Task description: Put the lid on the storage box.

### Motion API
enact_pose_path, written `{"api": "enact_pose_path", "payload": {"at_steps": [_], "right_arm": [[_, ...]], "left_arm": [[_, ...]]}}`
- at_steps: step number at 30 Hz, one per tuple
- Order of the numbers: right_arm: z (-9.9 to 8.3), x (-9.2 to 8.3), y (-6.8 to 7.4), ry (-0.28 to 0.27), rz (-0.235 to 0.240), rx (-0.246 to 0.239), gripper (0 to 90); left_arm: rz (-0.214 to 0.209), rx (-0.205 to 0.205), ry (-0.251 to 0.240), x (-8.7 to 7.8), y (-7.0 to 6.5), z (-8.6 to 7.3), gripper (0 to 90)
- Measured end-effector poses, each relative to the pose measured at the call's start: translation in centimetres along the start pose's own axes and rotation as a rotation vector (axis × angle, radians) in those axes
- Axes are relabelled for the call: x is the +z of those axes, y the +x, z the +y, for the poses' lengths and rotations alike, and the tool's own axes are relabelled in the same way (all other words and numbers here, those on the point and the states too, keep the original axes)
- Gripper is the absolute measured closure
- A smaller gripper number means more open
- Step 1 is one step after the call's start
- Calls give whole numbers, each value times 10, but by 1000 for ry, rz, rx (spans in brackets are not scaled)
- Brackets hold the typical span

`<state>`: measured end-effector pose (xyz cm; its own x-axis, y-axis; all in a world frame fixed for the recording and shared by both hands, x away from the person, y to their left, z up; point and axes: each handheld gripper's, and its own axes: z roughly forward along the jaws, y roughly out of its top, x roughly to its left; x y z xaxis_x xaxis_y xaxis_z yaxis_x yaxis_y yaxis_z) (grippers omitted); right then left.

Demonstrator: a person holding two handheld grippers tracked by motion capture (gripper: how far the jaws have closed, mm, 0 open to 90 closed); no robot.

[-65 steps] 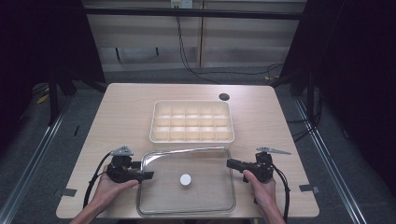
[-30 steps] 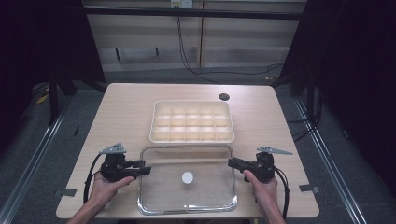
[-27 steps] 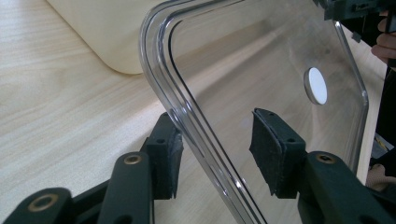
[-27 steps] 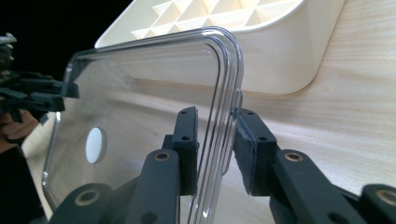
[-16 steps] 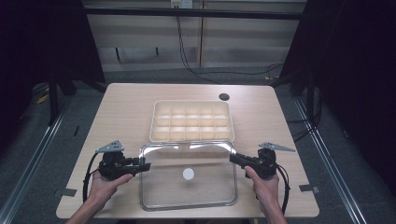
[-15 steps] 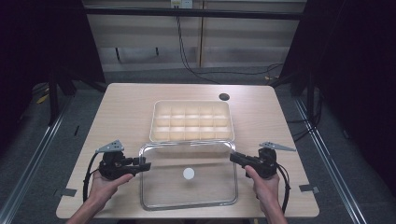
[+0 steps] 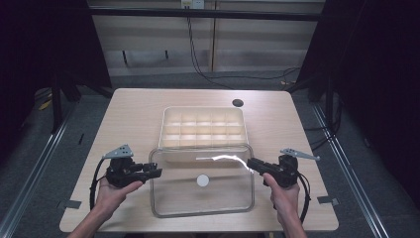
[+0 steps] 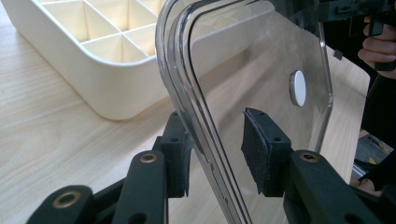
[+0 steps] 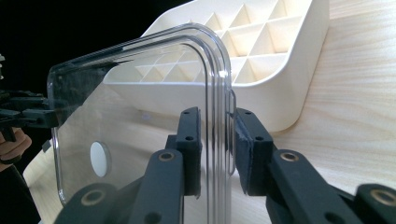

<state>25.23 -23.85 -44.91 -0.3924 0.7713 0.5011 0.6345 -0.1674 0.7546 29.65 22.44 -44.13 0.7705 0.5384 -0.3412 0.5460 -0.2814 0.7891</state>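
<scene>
Clear plastic lid [image 7: 202, 181] held off table, far edge over near rim of cream divided tray [image 7: 203, 128]. Probably light, stiff, slick; best held at opposite side rims. Right gripper [image 9: 218, 142] clenched on lid rim. Left gripper [image 8: 215, 148] has just been closing, rim between jaws, one pad off. Tray compartments empty.

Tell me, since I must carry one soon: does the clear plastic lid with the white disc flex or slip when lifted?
The clear plastic lid probably stays stiff: its edges look straight. Its glossy rim may slip, so pads grip it.
</scene>
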Motion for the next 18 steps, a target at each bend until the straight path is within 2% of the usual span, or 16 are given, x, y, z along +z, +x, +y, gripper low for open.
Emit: {"api": "enact_pose_path", "payload": {"at_steps": [2,5,14,18], "right_arm": [[2,-1,1,-7,-3,-4,735],[5,-3,3,-21,-12,-5,730],[13,-5,8,-35,-8,-21,730],[16,-4,9,-37,12,-32,730]], "left_arm": [[-10,-19,-16,0,-1,1,650],[-9,-5,-27,-1,-2,5,658],[-1,1,-55,-6,-1,13,687],[17,20,-72,-11,0,17,693]]}}
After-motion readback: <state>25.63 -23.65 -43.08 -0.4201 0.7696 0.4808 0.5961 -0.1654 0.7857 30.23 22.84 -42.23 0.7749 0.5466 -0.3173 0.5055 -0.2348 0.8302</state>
